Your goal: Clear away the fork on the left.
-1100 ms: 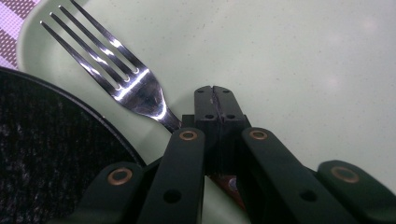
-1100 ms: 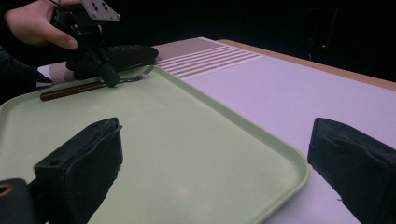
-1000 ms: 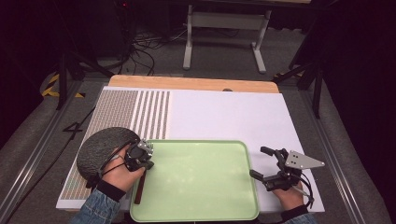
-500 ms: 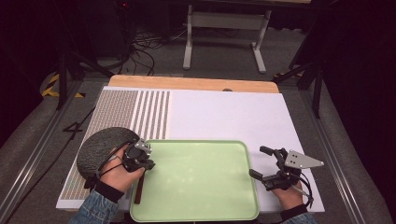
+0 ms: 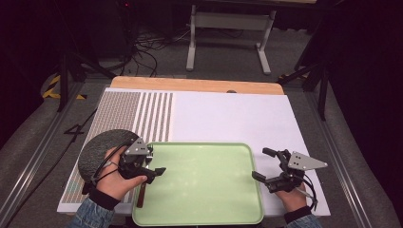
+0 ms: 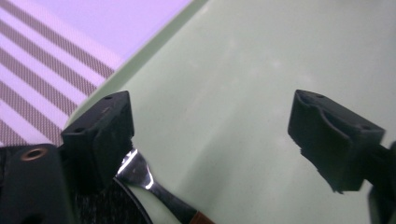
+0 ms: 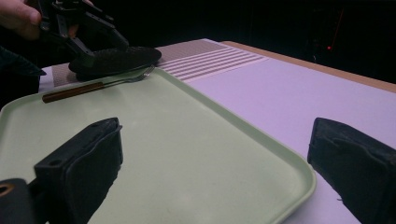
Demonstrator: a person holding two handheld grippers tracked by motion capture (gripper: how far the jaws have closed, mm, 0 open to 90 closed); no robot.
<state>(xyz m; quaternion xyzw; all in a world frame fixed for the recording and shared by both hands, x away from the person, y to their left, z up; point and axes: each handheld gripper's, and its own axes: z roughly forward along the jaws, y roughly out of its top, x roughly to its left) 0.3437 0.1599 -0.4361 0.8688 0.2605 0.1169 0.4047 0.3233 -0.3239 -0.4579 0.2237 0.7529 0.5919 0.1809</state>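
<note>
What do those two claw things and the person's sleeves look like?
Each gripper, left and right, is black with two blocky black jaws. A grey three-cornered plate sits on top of each, and thin black cables trail back over the hands. The sleeves are blue denim with dark cuffs.

I see a dark room past the bench [image 5: 199, 85]. The bench has a light wood top, and a big white sheet [image 5: 228, 118] covers most of it. One part of the sheet has brown stripes [image 5: 152, 116] on it. The floor [image 5: 237, 52] is grey, like a carpet. Black cables [image 5: 147, 47] lie in a messy pile on it. A grey metal stand [image 5: 230, 21] with two legs is behind the bench. Dark poles [image 5: 71, 61] lean at the left and right sides. There is yellow and black tape [image 5: 59, 92] on the floor at the left. Far back it is almost all black. Light falls on the bench from above.
</note>
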